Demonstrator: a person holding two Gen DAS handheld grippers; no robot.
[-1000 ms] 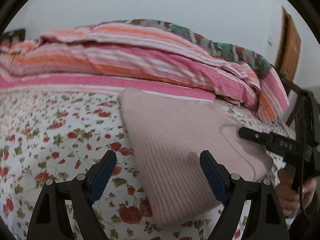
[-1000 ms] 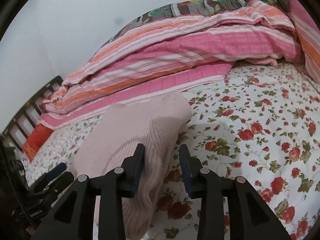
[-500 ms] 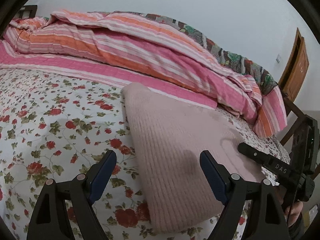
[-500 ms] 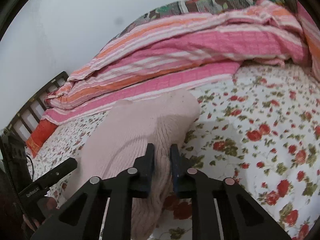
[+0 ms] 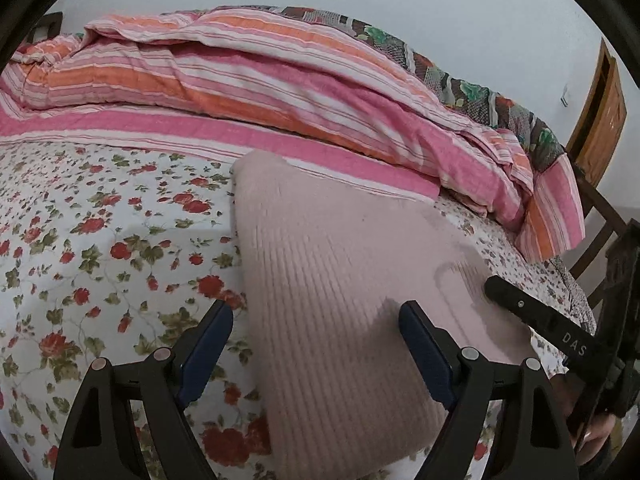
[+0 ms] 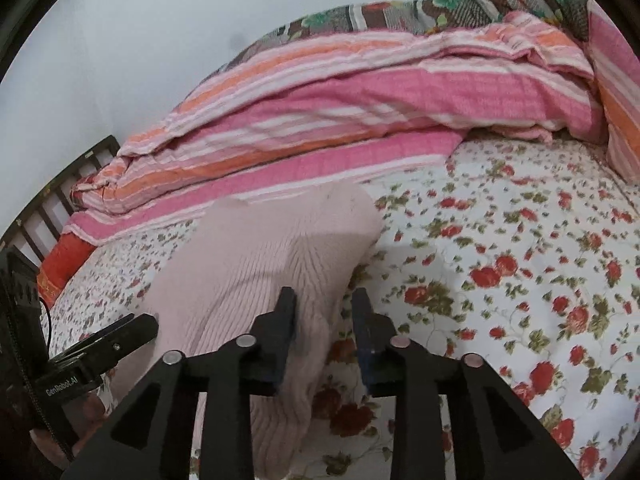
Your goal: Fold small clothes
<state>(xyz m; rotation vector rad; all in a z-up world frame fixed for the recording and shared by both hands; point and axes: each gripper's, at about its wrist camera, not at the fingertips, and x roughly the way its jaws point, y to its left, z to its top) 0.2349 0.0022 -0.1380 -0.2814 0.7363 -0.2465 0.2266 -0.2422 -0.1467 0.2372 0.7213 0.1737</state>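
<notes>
A pale pink ribbed knit garment (image 5: 328,272) lies folded on the floral bedsheet (image 5: 100,248); it also shows in the right wrist view (image 6: 260,264). My left gripper (image 5: 316,336) is open, its fingers straddling the garment's near left edge just above it. My right gripper (image 6: 324,312) is partly open and empty, its left finger over the garment's near right edge and its right finger over the sheet. Each gripper shows in the other's view: the right one (image 5: 532,316) at the garment's right side, the left one (image 6: 104,340) at its left side.
A striped pink and orange quilt (image 5: 280,92) is piled along the far side of the bed against the wall. A dark slatted bed frame (image 6: 52,200) stands at one end. A wooden door (image 5: 600,112) is at the far right.
My right gripper closed on the garment's edge half a second ago and has now opened again. The left gripper stayed open and shifted only slightly.
</notes>
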